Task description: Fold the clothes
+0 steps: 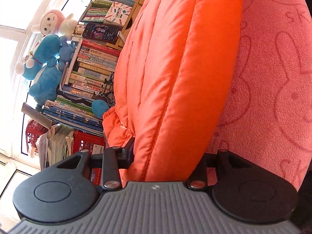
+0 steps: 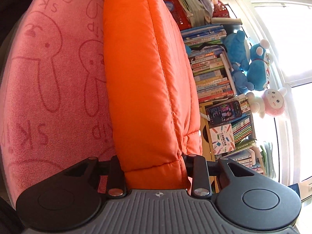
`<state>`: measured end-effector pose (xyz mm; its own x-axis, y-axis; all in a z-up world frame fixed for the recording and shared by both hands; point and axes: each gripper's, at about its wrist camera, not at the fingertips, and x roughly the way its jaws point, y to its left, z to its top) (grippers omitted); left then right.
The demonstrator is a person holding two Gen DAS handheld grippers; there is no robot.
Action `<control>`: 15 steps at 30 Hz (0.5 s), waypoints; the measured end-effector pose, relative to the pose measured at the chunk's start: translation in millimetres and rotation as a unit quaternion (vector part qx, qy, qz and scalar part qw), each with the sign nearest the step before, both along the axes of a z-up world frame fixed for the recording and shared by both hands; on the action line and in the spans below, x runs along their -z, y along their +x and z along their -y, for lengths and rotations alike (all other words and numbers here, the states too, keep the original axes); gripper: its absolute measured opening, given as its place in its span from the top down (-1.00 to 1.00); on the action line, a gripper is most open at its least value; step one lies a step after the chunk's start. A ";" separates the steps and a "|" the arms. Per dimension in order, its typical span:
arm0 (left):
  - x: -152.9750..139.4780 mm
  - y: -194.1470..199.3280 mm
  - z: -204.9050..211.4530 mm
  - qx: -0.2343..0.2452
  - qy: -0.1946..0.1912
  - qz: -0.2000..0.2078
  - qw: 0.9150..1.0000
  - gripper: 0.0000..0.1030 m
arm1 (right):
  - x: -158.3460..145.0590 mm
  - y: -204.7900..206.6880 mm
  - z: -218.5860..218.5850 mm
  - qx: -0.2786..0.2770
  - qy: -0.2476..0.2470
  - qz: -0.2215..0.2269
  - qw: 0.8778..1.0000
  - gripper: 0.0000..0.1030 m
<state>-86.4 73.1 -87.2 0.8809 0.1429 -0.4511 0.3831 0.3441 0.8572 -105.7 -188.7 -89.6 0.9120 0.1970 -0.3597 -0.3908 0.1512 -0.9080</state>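
The fingertips of the left gripper [image 1: 167, 161] are hidden behind the bulging orange padded garment [image 1: 175, 68], so contact of the pads with the cloth cannot be told. The same holds for the right gripper [image 2: 154, 167], whose pads are covered by the garment's hem. The garment is cut off by the top edge in both views, and its full shape cannot be made out. The pink towel [image 1: 273, 68] is partly covered by the garment. The titles on the stacked books [image 1: 93, 68] are too small to be read.
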 end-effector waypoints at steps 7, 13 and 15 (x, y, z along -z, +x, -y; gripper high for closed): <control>1.6 -2.5 -5.3 -0.016 -0.007 -0.006 1.000 0.24 | 6.2 -0.7 31.3 0.053 0.015 -0.008 0.998 0.27; -10.6 -9.1 -15.3 -0.026 -0.031 -0.032 0.999 0.10 | 2.7 2.3 62.4 0.134 0.045 -0.028 0.990 0.36; -25.7 -12.0 -20.7 -0.027 -0.071 -0.057 0.995 -0.17 | -2.4 -1.0 72.2 0.155 0.065 -0.032 0.985 0.36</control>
<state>-98.4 93.7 -61.5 0.8153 0.1167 -0.5671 0.4525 0.4826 0.7499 -106.7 -260.9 -87.2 0.9122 -0.0403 -0.4078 -0.3623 0.3854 -0.8486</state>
